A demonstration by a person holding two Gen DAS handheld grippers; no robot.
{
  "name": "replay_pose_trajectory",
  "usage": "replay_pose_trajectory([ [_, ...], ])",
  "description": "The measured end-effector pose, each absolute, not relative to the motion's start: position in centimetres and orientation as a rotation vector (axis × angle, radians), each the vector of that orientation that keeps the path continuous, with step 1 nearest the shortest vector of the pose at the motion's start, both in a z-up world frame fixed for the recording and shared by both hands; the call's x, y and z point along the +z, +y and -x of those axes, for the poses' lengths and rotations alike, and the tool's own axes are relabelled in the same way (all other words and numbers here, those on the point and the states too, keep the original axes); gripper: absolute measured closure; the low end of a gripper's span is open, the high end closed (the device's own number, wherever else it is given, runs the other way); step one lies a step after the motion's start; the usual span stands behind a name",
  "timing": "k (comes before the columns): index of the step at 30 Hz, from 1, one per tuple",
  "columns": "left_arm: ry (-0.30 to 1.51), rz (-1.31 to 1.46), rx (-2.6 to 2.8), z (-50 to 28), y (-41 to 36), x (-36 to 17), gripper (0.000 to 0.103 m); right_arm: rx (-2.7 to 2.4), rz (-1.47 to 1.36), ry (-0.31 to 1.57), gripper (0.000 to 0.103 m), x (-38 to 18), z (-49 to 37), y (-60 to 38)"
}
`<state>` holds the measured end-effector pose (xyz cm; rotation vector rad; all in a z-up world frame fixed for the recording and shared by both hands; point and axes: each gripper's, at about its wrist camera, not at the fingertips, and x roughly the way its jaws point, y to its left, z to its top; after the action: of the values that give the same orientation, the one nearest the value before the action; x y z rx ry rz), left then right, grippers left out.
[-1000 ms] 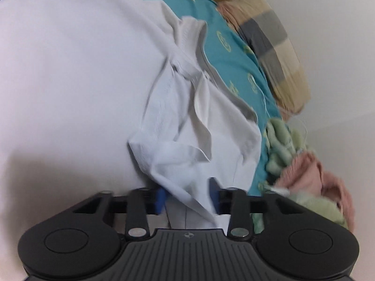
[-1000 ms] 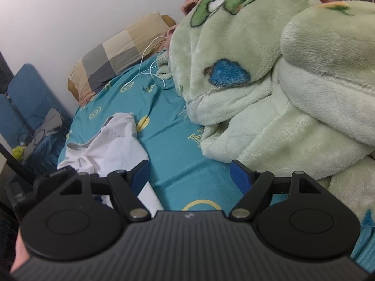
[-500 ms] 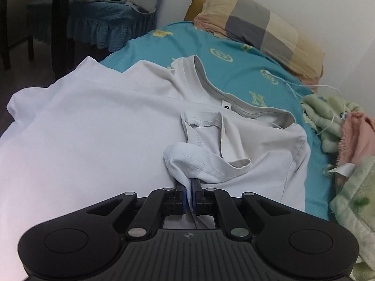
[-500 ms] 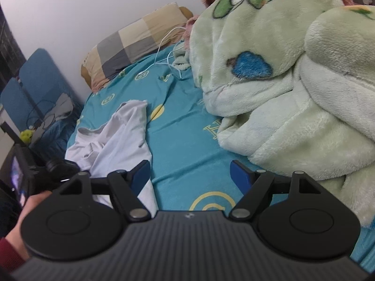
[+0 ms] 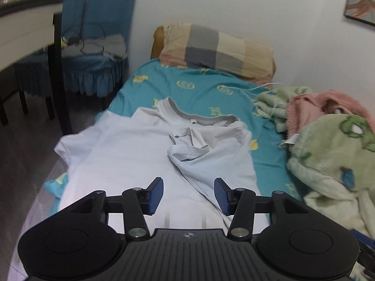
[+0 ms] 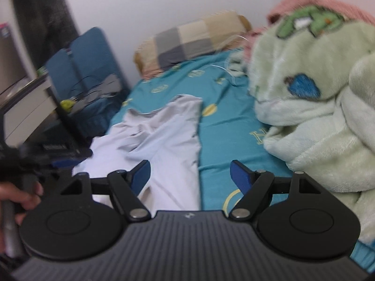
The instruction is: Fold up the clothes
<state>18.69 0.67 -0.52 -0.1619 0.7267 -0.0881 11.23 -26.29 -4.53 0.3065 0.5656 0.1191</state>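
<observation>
We had released the folded sleeve point(image 5: 187, 152); our left gripper point(image 5: 188, 195) and right gripper point(image 6: 189, 175) both gaped empty over the T-shirt point(image 5: 121, 154), first fold seemingly done.

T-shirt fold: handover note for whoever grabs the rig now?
Left tongs: open, empty, above the T-shirt.
Right tongs: open, empty, over the shirt's right edge.
T-shirt lies on the bed, collar toward the pillow, left side hanging over the bed edge.
Done: right sleeve folded in onto the chest.
Left: left sleeve, then the body folds.
</observation>
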Motion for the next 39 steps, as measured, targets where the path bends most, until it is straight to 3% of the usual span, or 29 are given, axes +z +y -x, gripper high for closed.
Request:
replay_pose_trajectory([
  [6, 0.689, 0.114, -0.125, -9.5, 1.5, 1.8, 0.052, 0.118, -0.247, 0.518, 0.026, -2.0, -6.0, -25.0],
  [12, 0.697, 0.107, -0.156, -6.2, 1.7, -1.9, 0.051, 0.144, -0.198, 0.530, 0.026, -2.8, -5.0, -23.3],
  [17, 0.715, 0.032, -0.180, -6.6, 0.8, -4.2, 0.048, 0.130, -0.215, 0.530, 0.026, -3.4, -6.6, -22.9],
  [27, 0.760, 0.157, -0.315, -6.8, -0.9, -7.1, 0.048, 0.008, -0.354, 0.507, 0.026, -2.7, -7.2, -28.3],
  [39, 0.950, 0.274, -0.600, -5.3, -11.8, -11.8, 0.050, -0.135, -0.512, 0.453, 0.026, -2.6, -5.3, -35.0],
])
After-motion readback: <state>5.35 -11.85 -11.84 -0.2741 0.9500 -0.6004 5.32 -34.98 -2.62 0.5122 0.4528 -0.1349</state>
